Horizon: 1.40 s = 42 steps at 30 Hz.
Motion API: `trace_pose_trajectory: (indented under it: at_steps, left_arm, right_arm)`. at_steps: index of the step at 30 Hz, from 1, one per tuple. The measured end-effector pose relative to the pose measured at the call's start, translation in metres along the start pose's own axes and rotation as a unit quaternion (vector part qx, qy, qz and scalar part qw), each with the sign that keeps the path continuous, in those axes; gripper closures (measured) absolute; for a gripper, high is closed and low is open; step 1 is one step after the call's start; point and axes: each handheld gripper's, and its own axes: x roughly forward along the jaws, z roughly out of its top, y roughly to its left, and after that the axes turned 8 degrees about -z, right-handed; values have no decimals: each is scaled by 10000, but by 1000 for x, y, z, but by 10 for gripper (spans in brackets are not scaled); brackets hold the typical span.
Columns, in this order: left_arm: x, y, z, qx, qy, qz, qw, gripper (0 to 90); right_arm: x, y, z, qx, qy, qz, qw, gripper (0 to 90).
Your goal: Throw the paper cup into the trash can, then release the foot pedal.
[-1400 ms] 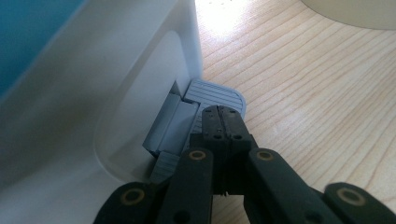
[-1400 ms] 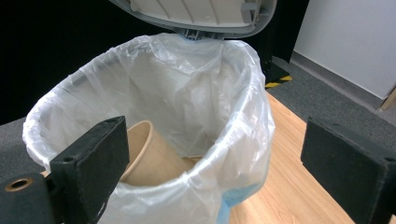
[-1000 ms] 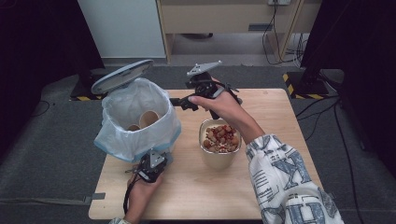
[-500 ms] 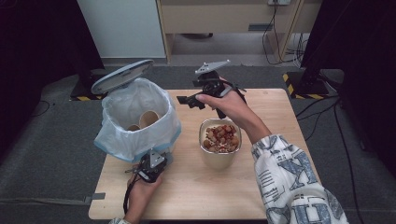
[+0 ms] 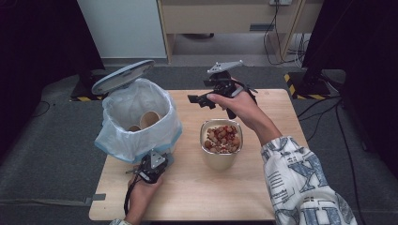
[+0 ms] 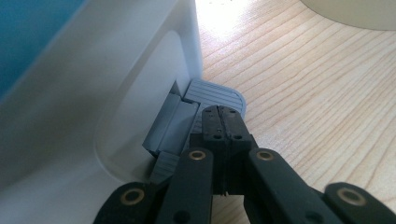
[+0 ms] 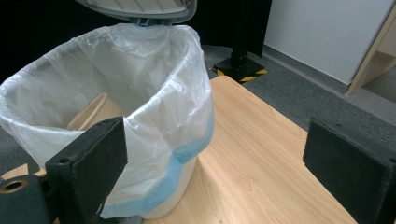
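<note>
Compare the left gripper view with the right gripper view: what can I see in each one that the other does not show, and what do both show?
The left gripper view alone gives the grey pedal at the foot of the bin, with the left gripper shut and its tips on that pedal.

The right gripper view alone gives the raised lid, the plastic liner over the rim, a paper cup inside, and the right gripper open and empty.

Both show the white bin and the wooden table.

A lab-like recording room: a small pale wooden table (image 5: 263, 197) stands on grey carpet (image 5: 51, 154), flanked by black curtains (image 5: 37, 42), yellow-and-black taped stand bases (image 5: 300, 84), and loose black cables (image 5: 281, 33) on the floor.
</note>
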Motion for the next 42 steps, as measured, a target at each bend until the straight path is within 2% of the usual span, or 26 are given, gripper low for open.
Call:
trace_pose_trajectory:
  at_steps: [9, 20, 22, 23, 26, 28, 30, 33, 42]
  left_arm:
    - [0, 0, 0, -11, -5, -6, 10000, 893]
    - [0, 0, 0, -53, -47, -15, 10000, 890]
    - [-1, -2, 1, -68, -91, -2, 9999, 844]
    - [-2, -4, 1, -7, -97, 102, 9999, 801]
    - [-9, -7, 3, -161, -288, 52, 9994, 701]
    - [-16, -13, 4, -49, -348, 36, 9994, 645]
    - [-20, -17, 4, -44, -432, -13, 9991, 603]
    - [-22, -18, 5, -192, -585, -56, 9981, 562]
    - [-22, -16, 5, -240, -481, -121, 9985, 462]
  right_arm:
    - [-12, -12, -6, 71, -1, -127, 9999, 67]
    - [-30, -33, -19, 235, -4, -391, 9990, 67]
    - [-34, -37, -21, 271, -8, -433, 9987, 67]
    - [-35, -39, -22, 287, -9, -455, 9986, 67]
    - [-39, -44, -26, 318, 5, -537, 9980, 67]
    - [-42, -47, -28, 346, 2, -569, 9978, 67]
    - [-45, -50, -29, 356, 12, -617, 9975, 66]
    - [-48, -54, -33, 411, 11, -689, 9968, 66]
    - [-55, -64, -41, 526, 26, -912, 9944, 62]
